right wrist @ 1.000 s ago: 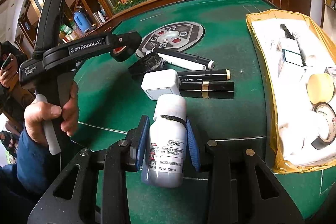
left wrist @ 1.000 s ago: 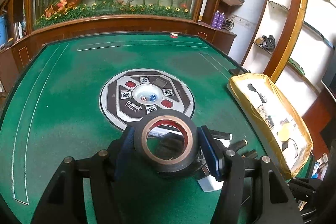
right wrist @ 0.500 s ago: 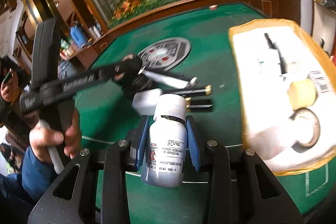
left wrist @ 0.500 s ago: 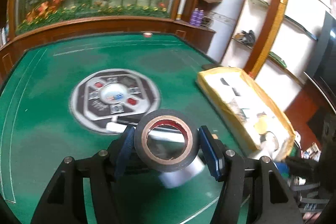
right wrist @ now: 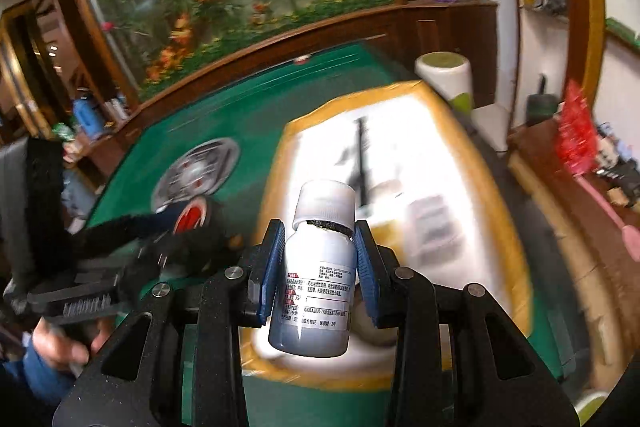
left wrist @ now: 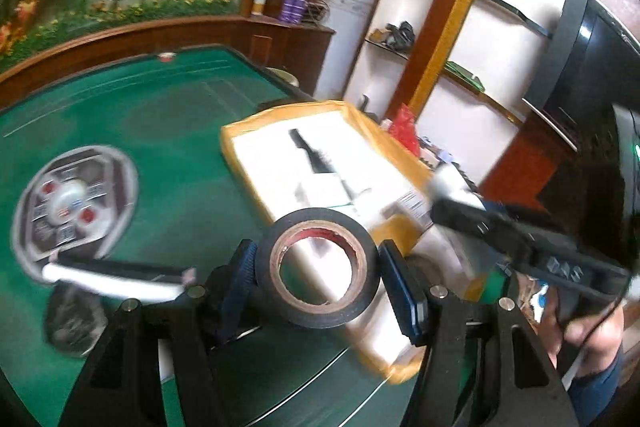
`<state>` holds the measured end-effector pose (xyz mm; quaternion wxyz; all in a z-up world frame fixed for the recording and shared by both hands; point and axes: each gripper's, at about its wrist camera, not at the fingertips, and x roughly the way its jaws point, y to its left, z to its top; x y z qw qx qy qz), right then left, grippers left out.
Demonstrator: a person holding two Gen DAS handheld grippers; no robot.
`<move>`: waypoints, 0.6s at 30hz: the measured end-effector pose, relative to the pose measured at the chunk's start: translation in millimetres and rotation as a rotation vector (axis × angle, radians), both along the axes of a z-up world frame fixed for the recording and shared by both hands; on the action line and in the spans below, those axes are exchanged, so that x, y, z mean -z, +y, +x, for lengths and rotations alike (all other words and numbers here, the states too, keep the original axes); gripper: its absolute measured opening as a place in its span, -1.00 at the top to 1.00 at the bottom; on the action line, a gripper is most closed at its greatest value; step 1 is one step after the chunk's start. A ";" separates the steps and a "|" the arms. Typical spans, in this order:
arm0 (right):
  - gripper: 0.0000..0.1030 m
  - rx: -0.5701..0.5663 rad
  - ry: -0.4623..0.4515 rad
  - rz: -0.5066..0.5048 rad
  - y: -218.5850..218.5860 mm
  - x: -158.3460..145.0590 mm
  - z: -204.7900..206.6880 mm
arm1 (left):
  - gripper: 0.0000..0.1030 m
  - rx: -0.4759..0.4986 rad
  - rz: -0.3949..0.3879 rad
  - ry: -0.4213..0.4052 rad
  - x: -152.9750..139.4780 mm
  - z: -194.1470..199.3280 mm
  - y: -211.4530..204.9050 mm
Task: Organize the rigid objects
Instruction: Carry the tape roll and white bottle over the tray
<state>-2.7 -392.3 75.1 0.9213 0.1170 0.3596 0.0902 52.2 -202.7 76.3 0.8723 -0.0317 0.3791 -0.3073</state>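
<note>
The roll of black tape (left wrist: 318, 269), with its reddish-brown core facing the camera, sits pinched between the blue pads of the left claw (left wrist: 320, 279), held up off the green tabletop (left wrist: 168, 131). In the left wrist view, far left, a round silver-and-black centre panel (left wrist: 74, 201) is set into the felt, and nearer the camera a white-and-black marker (left wrist: 116, 277) lies across the felt, with a blurred dark object (left wrist: 74, 319) below it. Behind the tape stands a shallow tray with a yellow rim (left wrist: 240, 163) and a white lining, holding a black brush-like item (left wrist: 312, 157) and some pale, blurred packets. At the right edge of that view the other tool reaches over the tray, carried by a hand (left wrist: 586, 339) with a blue sleeve. In the right wrist view the left tool shows at the left, blurred, above a hand (right wrist: 60, 347) gripping its handle. In the middle the right claw (right wrist: 320, 263) clamps a white bottle (right wrist: 314, 275) with a white cap and a printed label, its blue pads pressing both sides of the shoulder; the bottle hangs over the tray's near end. To the right, beyond the tabletop, a pale cylinder with a green band (right wrist: 448, 79) stands by the wall.
</note>
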 end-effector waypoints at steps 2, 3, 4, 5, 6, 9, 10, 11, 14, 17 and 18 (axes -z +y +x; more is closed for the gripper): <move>0.34 0.003 0.009 -0.029 -12.0 -6.5 18.7 | -0.22 0.008 0.000 0.012 -1.1 9.7 -18.4; 0.34 0.008 0.018 -0.040 -18.7 -8.6 30.5 | -0.22 0.012 -0.002 0.022 -0.9 15.6 -27.8; 0.34 0.013 0.038 -0.057 -25.6 -8.5 46.8 | -0.22 0.014 -0.009 0.036 0.3 20.0 -34.1; 0.34 0.016 0.049 -0.059 -31.4 -8.1 54.6 | -0.22 0.019 -0.015 0.052 1.8 24.2 -40.4; 0.34 0.019 0.066 -0.055 -38.1 -6.0 68.2 | -0.22 0.026 -0.021 0.068 3.5 28.2 -46.3; 0.34 0.018 0.123 -0.036 -55.6 4.4 106.3 | -0.22 0.044 -0.004 0.089 9.0 34.1 -68.4; 0.34 0.017 0.139 -0.024 -57.1 7.5 114.6 | -0.22 0.052 0.004 0.090 11.3 34.3 -74.2; 0.34 0.008 0.157 -0.022 -58.7 10.0 125.7 | -0.22 0.060 0.011 0.091 13.9 33.5 -78.4; 0.34 -0.002 0.190 -0.075 -54.8 17.8 155.8 | -0.22 0.071 0.033 0.097 21.5 32.9 -88.1; 0.34 -0.007 0.220 -0.098 -51.5 25.9 173.3 | -0.22 0.068 0.045 0.090 25.2 35.5 -90.2; 0.34 -0.013 0.232 -0.120 -49.3 29.6 180.7 | -0.22 0.065 0.048 0.083 24.9 36.1 -90.2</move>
